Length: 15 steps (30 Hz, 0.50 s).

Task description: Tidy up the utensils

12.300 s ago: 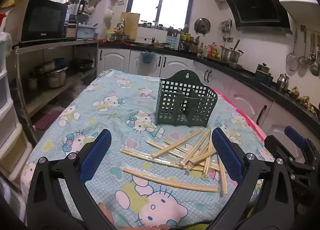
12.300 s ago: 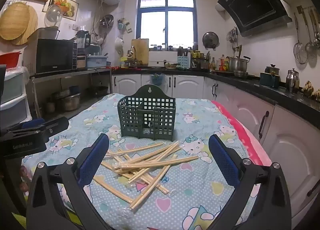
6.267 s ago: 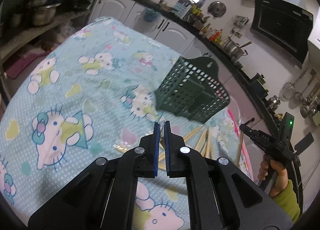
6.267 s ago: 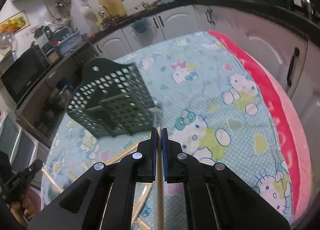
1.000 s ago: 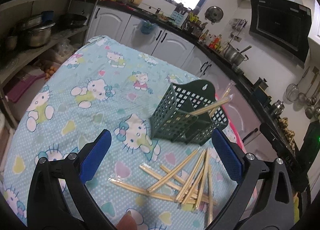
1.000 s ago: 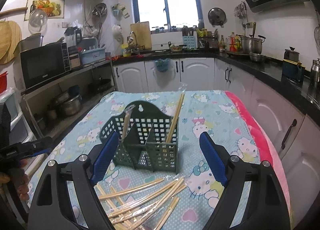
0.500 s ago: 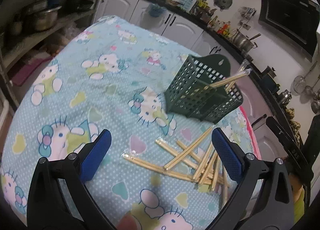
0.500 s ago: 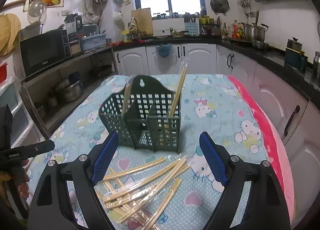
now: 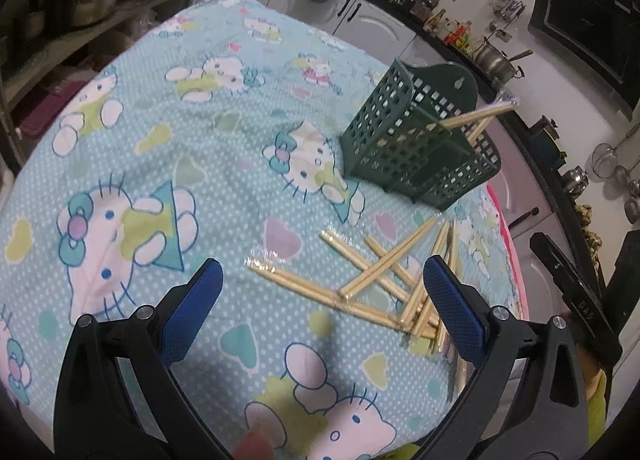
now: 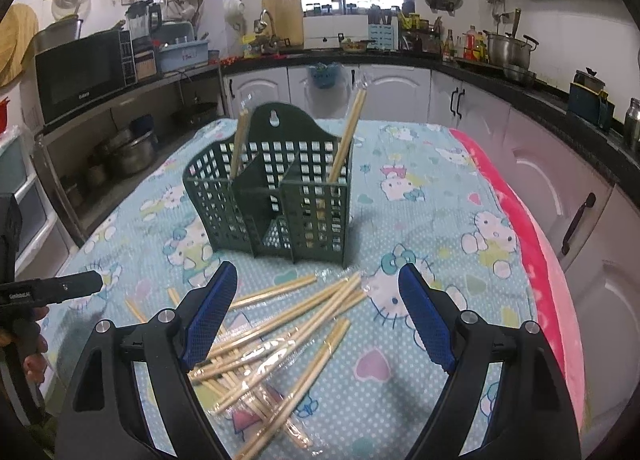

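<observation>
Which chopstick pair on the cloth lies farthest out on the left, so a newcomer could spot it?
Start at the green basket on the cartoon-cat tablecloth, then drop to the loose pile in front of it. The pair wanted is the long wrapped one whose crinkled plastic end sticks out leftward, clear of the others.

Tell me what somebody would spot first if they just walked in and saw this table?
Probably the dark green utensil basket standing in the middle of the cartoon-cat tablecloth, with two wrapped chopstick packs poking up from its compartments. Next, the messy pile of wrapped chopsticks lying crisscrossed on the cloth just in front of it. The left gripper and right gripper both hang open above that pile.
</observation>
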Each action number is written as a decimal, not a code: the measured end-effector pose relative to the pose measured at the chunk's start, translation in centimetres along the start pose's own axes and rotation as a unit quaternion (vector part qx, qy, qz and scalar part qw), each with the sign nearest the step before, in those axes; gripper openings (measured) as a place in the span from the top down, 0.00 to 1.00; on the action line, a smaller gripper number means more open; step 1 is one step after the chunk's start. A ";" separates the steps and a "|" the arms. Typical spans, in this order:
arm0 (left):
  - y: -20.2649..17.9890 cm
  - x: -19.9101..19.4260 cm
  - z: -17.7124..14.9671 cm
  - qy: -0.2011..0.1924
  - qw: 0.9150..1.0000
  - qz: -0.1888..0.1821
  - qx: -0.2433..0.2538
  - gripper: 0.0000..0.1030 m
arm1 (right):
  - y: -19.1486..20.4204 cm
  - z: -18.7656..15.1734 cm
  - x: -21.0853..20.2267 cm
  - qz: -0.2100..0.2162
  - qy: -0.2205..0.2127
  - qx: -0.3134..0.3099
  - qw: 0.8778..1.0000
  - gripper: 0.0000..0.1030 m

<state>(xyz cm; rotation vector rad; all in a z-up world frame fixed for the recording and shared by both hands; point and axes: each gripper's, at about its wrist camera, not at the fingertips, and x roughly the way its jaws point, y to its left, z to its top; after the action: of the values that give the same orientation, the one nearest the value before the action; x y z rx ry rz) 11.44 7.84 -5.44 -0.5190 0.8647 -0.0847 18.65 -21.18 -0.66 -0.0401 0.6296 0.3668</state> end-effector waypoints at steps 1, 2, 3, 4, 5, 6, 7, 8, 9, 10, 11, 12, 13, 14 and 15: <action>0.1 0.2 -0.2 0.005 1.000 -0.001 -0.003 0.10 | -0.1 -0.2 0.1 0.000 0.004 0.000 1.000 0.23; 0.2 0.4 -0.4 0.010 1.000 -0.004 -0.005 0.10 | -0.2 -0.3 0.3 -0.001 0.007 0.001 1.000 0.24; 0.3 0.5 -0.5 0.014 1.000 -0.006 -0.006 0.11 | -0.4 -0.4 0.5 -0.001 0.013 0.002 1.000 0.28; 0.3 0.7 -0.7 0.018 1.000 -0.007 -0.009 0.13 | -0.5 -0.5 0.7 0.000 0.018 0.004 1.000 0.30; 0.4 0.9 -0.8 0.024 1.000 -0.010 -0.013 0.18 | -0.5 -0.5 0.9 0.002 0.023 0.006 1.000 0.30; 0.6 1.3 -1.0 0.032 0.999 -0.011 -0.018 0.21 | -0.6 -0.7 1.1 0.003 0.026 0.009 1.000 0.31; 0.7 1.5 -1.1 0.037 0.999 -0.011 -0.021 0.27 | -0.7 -0.8 1.4 0.003 0.029 0.010 1.000 0.34; 0.8 1.7 -1.3 0.042 0.999 -0.011 -0.024 0.34 | -0.8 -0.9 1.6 0.003 0.032 0.010 0.999 0.35; 0.9 1.9 -1.4 0.047 0.998 -0.013 -0.027 0.38 | -0.9 -1.0 1.9 0.004 0.036 0.011 0.999 0.38; 1.0 2.1 -1.6 0.051 0.998 -0.014 -0.029 0.42 | -1.0 -1.1 2.3 0.004 0.041 0.012 0.999 0.40; 1.0 2.3 -1.7 0.055 0.998 -0.014 -0.031 0.45 | -1.2 -1.2 2.7 0.005 0.046 0.013 0.999 0.41; 1.1 2.5 -1.8 0.058 0.998 -0.015 -0.034 0.47 | -1.4 -1.2 3.3 0.005 0.053 0.016 0.998 0.44; 1.2 2.7 -1.9 0.063 0.997 -0.016 -0.038 0.49 | -1.5 -1.2 3.7 0.004 0.057 0.017 0.998 0.46; 1.3 2.9 -1.9 0.065 0.997 -0.016 -0.042 0.50 | -1.6 -1.1 4.1 0.003 0.062 0.019 0.998 0.47; 1.4 3.0 -2.0 0.067 0.997 -0.016 -0.047 0.50 | -1.9 -1.0 4.8 0.006 0.068 0.023 0.997 0.49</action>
<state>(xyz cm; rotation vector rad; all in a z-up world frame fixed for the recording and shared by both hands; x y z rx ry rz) 11.77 7.45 -9.28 -0.6201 0.9949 -0.1106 22.36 -21.51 -4.41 -0.0167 0.7735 0.3624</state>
